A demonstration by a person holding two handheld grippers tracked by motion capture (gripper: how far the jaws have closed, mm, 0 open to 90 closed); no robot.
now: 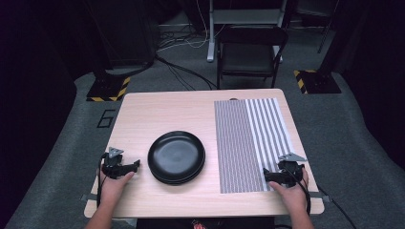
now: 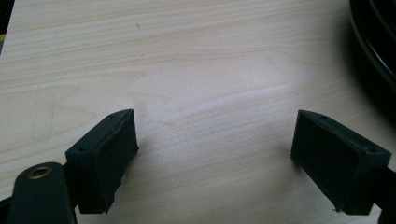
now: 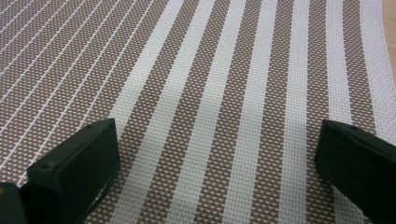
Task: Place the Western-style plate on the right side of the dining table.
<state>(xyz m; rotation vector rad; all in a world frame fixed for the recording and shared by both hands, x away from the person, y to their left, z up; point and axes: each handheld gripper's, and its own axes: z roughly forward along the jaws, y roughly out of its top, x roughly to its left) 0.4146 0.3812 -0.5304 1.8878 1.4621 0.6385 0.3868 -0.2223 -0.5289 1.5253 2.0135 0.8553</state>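
Left gripper [image 1: 136, 165] spread wide, empty, parked on bare table [image 1: 157, 107] just left of stacked black plates [image 1: 176, 157]. Right gripper [image 1: 265, 175] also spread, resting on striped placemat [image 1: 248, 138]; likely staged for moving plates onto mat

Both hands rest low, one gripper each.
Left gripper [image 1: 136, 165] and right gripper [image 1: 265, 175] hold their fingers wide apart, gripping nothing.

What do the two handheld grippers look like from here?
Both the left gripper and the right gripper are black, each topped by a grey three-cornered plate and trailing a thin black cable. Their fingers are blocky black pads. The person's forearms are bare, no sleeves.
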